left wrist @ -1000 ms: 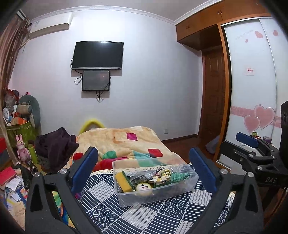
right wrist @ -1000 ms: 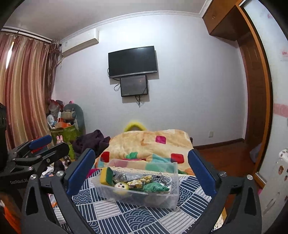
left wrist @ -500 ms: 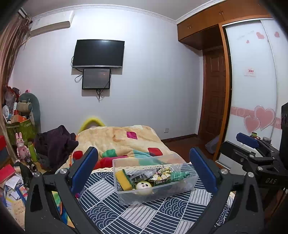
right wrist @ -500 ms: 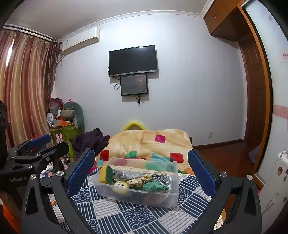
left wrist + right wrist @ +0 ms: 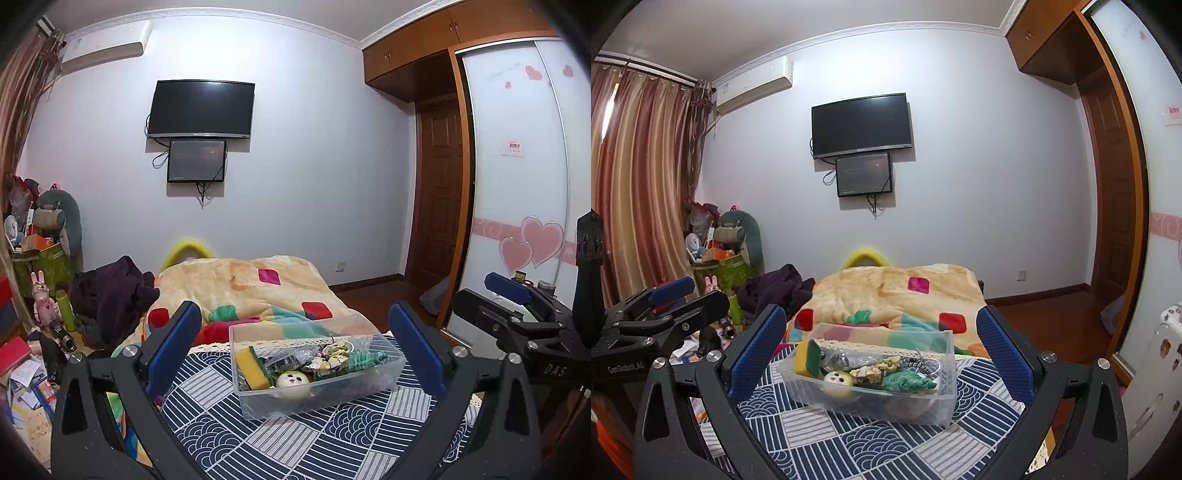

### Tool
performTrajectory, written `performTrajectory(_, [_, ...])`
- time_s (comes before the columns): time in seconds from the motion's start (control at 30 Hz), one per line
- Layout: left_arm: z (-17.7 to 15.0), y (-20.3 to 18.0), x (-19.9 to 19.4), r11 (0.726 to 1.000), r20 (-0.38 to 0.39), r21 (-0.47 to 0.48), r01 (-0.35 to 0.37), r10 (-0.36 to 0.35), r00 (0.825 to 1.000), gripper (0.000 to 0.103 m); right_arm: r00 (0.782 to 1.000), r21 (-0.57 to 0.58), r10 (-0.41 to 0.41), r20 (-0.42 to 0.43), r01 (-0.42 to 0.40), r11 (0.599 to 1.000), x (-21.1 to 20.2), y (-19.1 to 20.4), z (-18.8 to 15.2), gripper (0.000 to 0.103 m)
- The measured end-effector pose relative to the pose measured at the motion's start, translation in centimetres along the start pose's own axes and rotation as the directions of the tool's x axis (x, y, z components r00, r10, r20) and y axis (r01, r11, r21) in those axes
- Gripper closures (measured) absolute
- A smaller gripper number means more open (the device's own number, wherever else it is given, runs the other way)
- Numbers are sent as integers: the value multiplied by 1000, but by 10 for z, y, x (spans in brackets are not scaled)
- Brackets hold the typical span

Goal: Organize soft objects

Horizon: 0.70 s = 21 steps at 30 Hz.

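A clear plastic bin [image 5: 384, 384] [image 5: 938, 400] stands on the blue patterned cloth [image 5: 258, 439] [image 5: 849, 443]. It holds several soft things: a yellow-green sponge [image 5: 251, 367] [image 5: 807, 359], a round yellow plush face [image 5: 293, 382] [image 5: 837, 381], a green knitted piece [image 5: 364, 357] [image 5: 905, 380] and a tangle of small items. My left gripper [image 5: 295, 347] is open and empty, back from the bin with its fingers either side of it in view. My right gripper [image 5: 881, 347] is open and empty, likewise held back from the bin. Each gripper shows at the edge of the other's view.
A bed with an orange patchwork blanket [image 5: 258, 291] [image 5: 905, 295] lies behind the cloth. Dark clothes [image 5: 110, 291] and a cluttered pile of toys and boxes [image 5: 37, 280] sit at the left. A wardrobe with sliding doors [image 5: 517, 184] stands at the right.
Both views have shifted only slightly; the bin sits a touch lower and nearer in the frames. Both grippers stay open and empty.
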<state>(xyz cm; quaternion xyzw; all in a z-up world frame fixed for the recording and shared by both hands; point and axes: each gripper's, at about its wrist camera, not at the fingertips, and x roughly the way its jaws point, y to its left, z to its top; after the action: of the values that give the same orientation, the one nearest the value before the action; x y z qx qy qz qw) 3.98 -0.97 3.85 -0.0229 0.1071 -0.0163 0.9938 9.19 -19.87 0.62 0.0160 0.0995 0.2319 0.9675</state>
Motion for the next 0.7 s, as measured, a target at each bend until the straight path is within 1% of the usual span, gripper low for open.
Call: performTrajectory(0.7, [-1,-3,0,1000,-3,-7,8,-8,1000,0,1000,3,1,-2,-1,1000,-2,-1,1,0])
